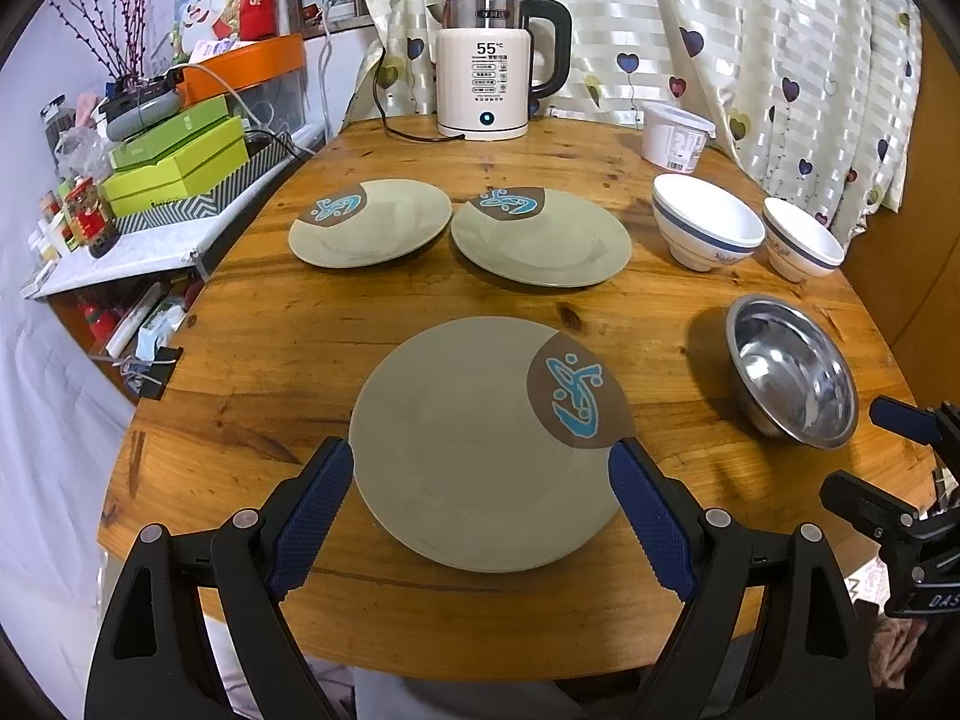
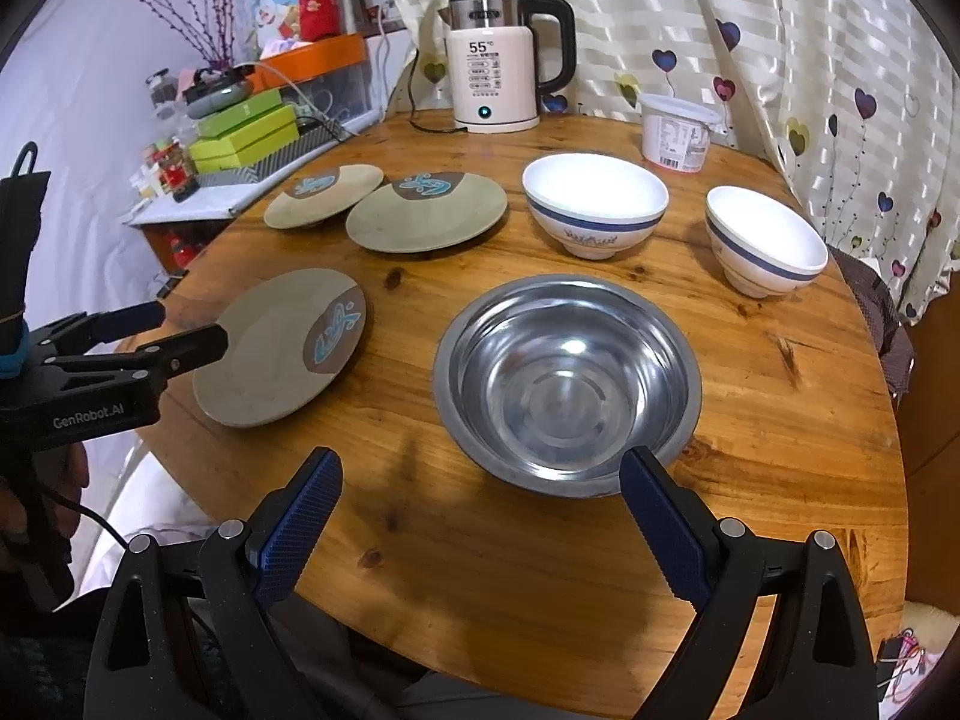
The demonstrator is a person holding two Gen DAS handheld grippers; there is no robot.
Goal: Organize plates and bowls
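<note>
Left wrist view: the left gripper point(image 1: 480, 462) hovers low over a round wooden table point(image 1: 288, 354), its two blue-padded fingers point(image 1: 315, 516) spread wide on either side of the near plate point(image 1: 468, 456), holding nothing. The plate is grey-green with a brown patch and blue motif at its right edge, and it lies flat, close to the table's near edge. The wide spread looks chosen to span the plate's rim for a pick-up. Farther back, two matching plates point(image 1: 369, 225) point(image 1: 540, 240) sit side by side, rims almost touching. To their right stand two white bowls point(image 1: 708, 222) point(image 1: 804, 240) with blue bands, and nearer, a steel bowl point(image 1: 792, 372). An electric kettle point(image 1: 486, 66) and a white lidded tub point(image 1: 675, 135) stand at the back by the curtain.

Right wrist view: the right gripper point(image 2: 480, 474) also has its fingers point(image 2: 660, 516) wide apart and empty, aimed at the steel bowl point(image 2: 567, 384) just ahead; the right finger overlaps its near rim in this view, but contact cannot be confirmed. The left gripper point(image 2: 174, 330) enters from the left, its fingers at the near plate's point(image 2: 282, 348) rim. Nothing is stacked yet: each piece stands apart, so plates likely go on plates and bowls nest in bowls.
</note>
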